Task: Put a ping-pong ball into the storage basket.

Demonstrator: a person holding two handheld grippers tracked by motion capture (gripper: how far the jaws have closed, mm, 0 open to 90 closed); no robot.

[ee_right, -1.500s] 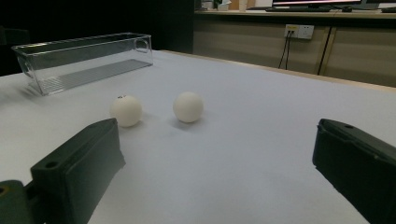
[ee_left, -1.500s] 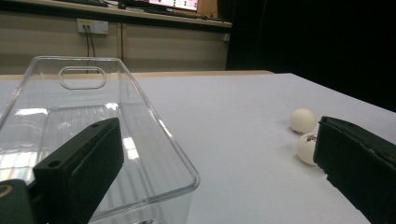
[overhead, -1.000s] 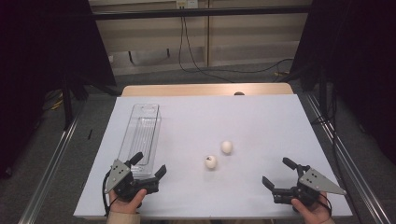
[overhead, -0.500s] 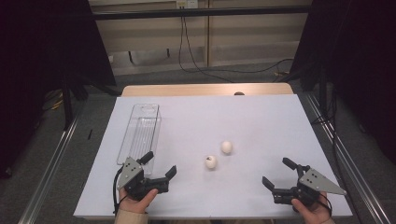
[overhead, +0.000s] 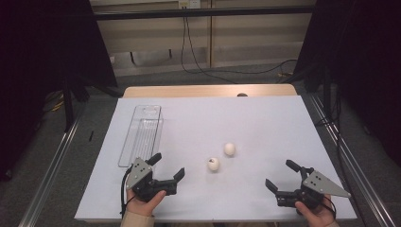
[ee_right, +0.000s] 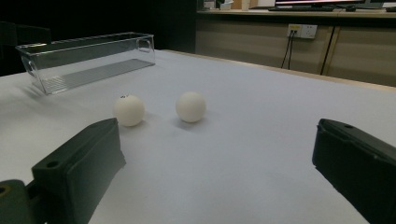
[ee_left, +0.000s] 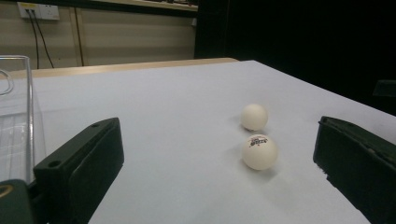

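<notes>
Two black hand-held grippers sit low at the near edge: left gripper (overhead: 166, 166) and right gripper (overhead: 283, 174), both with jaws spread wide and empty. Between them, farther in, two small white balls, the printed one (overhead: 213, 164) nearer, the plain one (overhead: 230, 149) just beyond, apart. Clear plastic rectangular tray (overhead: 141, 134) far left.

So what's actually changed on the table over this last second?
The left gripper slid across the white table toward the two white table-tennis balls, its jaws open and empty, nearing the closer ball. The right gripper stayed put, also open. Neither the farther ball nor the clear plastic tray moved.
</notes>
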